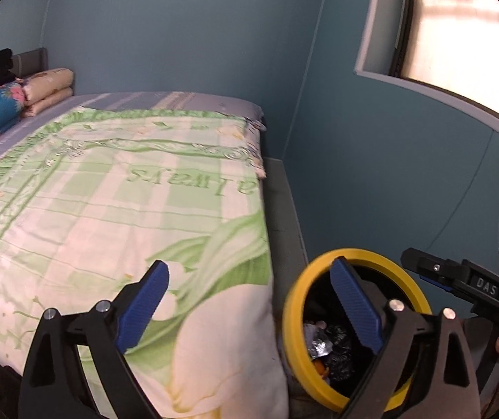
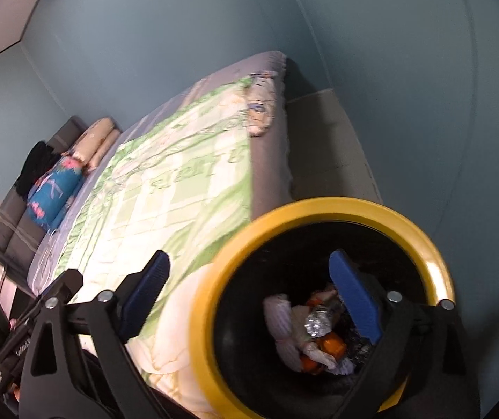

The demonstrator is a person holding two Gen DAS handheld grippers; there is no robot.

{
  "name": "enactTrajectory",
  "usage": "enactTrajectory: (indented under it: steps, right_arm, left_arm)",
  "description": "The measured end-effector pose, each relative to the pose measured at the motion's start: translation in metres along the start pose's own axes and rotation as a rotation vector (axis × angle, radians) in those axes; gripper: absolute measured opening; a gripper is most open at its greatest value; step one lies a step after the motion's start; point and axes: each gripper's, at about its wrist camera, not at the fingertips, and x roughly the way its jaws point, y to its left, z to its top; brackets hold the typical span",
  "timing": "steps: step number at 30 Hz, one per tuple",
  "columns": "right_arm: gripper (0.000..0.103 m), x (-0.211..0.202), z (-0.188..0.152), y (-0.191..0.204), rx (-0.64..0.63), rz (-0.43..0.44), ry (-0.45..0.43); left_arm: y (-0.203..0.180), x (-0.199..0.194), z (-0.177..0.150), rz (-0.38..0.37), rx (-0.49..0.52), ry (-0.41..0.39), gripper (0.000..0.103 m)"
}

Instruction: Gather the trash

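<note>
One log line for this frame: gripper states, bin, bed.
left gripper: open, empty | right gripper: open, empty, over bin | yellow-rimmed bin: beside bed, holds wrappers | bed: no trash seen

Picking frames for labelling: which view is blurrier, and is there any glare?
Right wrist view: motion blur smears the bin's yellow rim and quilt, with a glare patch on the rim's right side. Left wrist view: sharper, but the window is blown out.
</note>
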Motion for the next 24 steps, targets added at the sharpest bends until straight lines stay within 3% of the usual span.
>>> enactTrajectory:
  steps: [11, 17, 24]
  right_arm:
    - [0.095, 0.012, -0.005, 0.096, -0.201, 0.103, -0.017]
    - [0.095, 0.01, -0.013, 0.142, -0.292, 0.17, -0.022]
    - [0.095, -0.007, -0.029, 0.181, -0.365, 0.165, -0.081]
  left_arm:
    - [0.072, -0.065, 0.009, 0.205, -0.095, -0.121, 0.095]
    - [0.097, -0.108, 0.008, 0.255, -0.126, -0.177, 0.095]
    - [0.094, -0.151, -0.003, 0.276, -0.124, -0.241, 0.095]
